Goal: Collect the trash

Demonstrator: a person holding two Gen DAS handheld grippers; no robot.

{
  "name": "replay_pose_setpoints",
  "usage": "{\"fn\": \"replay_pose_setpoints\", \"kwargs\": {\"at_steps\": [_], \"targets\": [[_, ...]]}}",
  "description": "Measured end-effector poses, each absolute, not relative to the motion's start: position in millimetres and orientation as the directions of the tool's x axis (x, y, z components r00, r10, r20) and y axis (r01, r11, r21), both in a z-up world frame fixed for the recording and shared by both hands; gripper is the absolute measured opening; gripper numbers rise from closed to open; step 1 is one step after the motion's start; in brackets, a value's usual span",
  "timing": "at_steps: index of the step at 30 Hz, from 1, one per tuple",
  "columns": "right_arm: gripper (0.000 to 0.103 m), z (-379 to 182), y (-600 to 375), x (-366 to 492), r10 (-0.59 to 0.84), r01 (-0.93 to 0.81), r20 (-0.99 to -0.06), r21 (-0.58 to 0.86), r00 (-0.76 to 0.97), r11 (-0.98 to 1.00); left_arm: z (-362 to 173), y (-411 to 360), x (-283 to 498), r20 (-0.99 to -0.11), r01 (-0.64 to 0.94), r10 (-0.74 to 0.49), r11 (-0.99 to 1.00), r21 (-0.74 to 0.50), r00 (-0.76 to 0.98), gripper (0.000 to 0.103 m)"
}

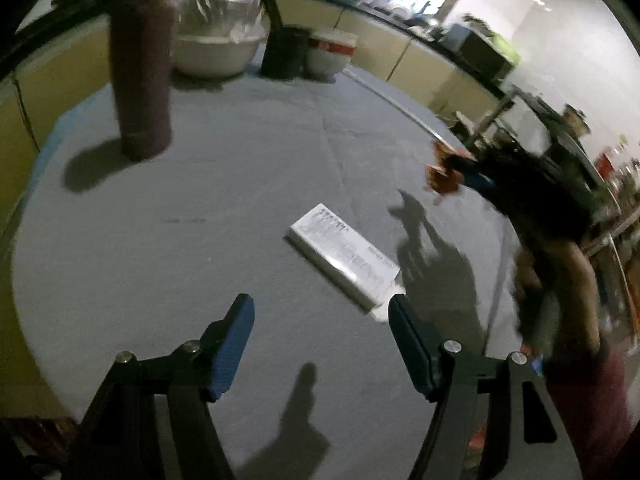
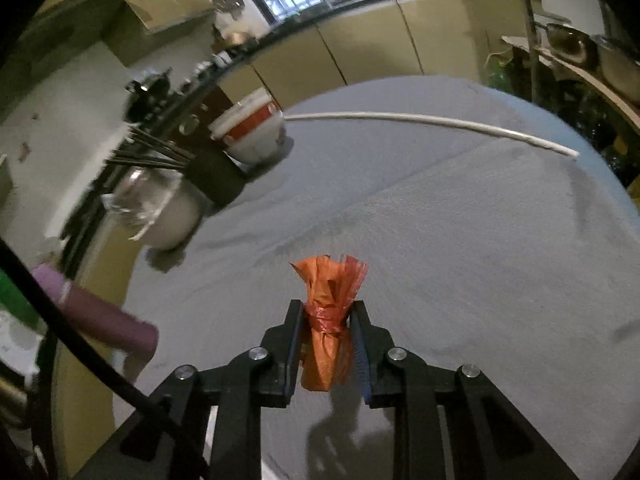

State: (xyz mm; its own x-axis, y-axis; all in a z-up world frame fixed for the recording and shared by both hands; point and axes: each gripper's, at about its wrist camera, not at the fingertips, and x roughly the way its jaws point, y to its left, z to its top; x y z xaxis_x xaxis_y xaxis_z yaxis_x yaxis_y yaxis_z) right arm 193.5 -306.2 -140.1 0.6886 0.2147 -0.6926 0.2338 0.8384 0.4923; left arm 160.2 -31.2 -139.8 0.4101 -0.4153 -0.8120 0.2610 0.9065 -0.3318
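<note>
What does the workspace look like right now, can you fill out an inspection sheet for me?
Surface: grey cloth-covered table.
Job's things: orange wrapper held above the table; white box lying flat.
Clutter: purple bottle, plastic-covered bowl, red-and-white bowl, dark utensil holder.
Grippers: left gripper open, empty; right gripper shut on the wrapper.
Cables: black cable; white cord.
Surroundings: cabinets, window.

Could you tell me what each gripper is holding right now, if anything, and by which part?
The right gripper is shut on the orange plastic bag, gripping its bunched, tied neck. The left gripper holds nothing; its jaws stand open.
</note>
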Motion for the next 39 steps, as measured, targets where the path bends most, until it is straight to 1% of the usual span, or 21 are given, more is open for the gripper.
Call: {"fn": "replay_pose_setpoints", "kwargs": {"at_steps": [2,4,8,11,15,19,21,24,26,27,33,34,35,36,37,39], "targets": [[0.025,-135,-319,165,0.224,0.229,-0.67,0.518,0.708,0.824,-145,-48,173,-0.823,0.232,-0.42,0.906,-0.354,0.382,0.07],[0.025,-131,-329,138,0.224,0.22,-0.646,0.532,0.73,0.817,-151,-63,182,-0.846,0.204,-0.395,0.917,-0.342,0.357,0.07],[0.025,-130,-338,90,0.223,0.196,-0.616,0.538,0.756,0.82,-160,-89,201,-0.88,0.135,-0.327,0.945,-0.299,0.343,0.07],[0.025,-133,-340,58,0.221,0.183,-0.609,0.531,0.762,0.828,-170,-105,214,-0.913,0.069,-0.245,0.969,-0.236,0.327,0.07],[0.025,-138,-335,19,0.233,0.163,-0.593,0.536,0.771,0.828,-182,-113,224,-0.935,-0.013,-0.203,0.976,-0.216,0.29,0.07],[0.025,-145,-330,-11,0.237,0.151,-0.582,0.54,0.778,0.828,-197,-119,234,-0.953,-0.073,-0.188,0.975,-0.211,0.237,0.07],[0.025,-149,-327,-24,0.244,0.147,-0.576,0.548,0.781,0.824,-197,-122,233,-0.95,-0.072,-0.18,0.976,-0.204,0.257,0.07],[0.025,-153,-326,-40,0.248,0.145,-0.565,0.559,0.787,0.816,-199,-125,230,-0.945,-0.061,-0.204,0.972,-0.226,0.255,0.069],[0.025,-155,-327,-49,0.252,0.148,-0.562,0.571,0.788,0.807,-199,-124,229,-0.942,-0.047,-0.209,0.972,-0.229,0.263,0.059],[0.025,-156,-327,-52,0.257,0.148,-0.558,0.579,0.789,0.802,-200,-125,227,-0.941,-0.029,-0.207,0.975,-0.222,0.268,0.056],[0.025,-153,-329,-68,0.247,0.153,-0.535,0.595,0.808,0.789,-201,-127,209,-0.939,0.041,-0.217,0.976,-0.214,0.267,0.05],[0.025,-152,-329,-71,0.246,0.153,-0.531,0.597,0.811,0.787,-199,-124,202,-0.935,0.058,-0.227,0.974,-0.219,0.273,0.042],[0.025,-151,-329,-74,0.241,0.152,-0.526,0.597,0.816,0.788,-192,-118,193,-0.929,0.078,-0.23,0.973,-0.216,0.29,0.028],[0.025,-149,-329,-78,0.235,0.151,-0.52,0.595,0.821,0.79,-187,-117,189,-0.924,0.101,-0.233,0.972,-0.212,0.304,0.02],[0.025,-148,-329,-81,0.233,0.149,-0.515,0.596,0.825,0.789,-183,-115,183,-0.923,0.12,-0.231,0.972,-0.204,0.308,0.007],[0.025,-146,-329,-86,0.232,0.149,-0.506,0.603,0.831,0.784,-180,-112,174,-0.927,0.144,-0.221,0.972,-0.185,0.301,0.007]]}}
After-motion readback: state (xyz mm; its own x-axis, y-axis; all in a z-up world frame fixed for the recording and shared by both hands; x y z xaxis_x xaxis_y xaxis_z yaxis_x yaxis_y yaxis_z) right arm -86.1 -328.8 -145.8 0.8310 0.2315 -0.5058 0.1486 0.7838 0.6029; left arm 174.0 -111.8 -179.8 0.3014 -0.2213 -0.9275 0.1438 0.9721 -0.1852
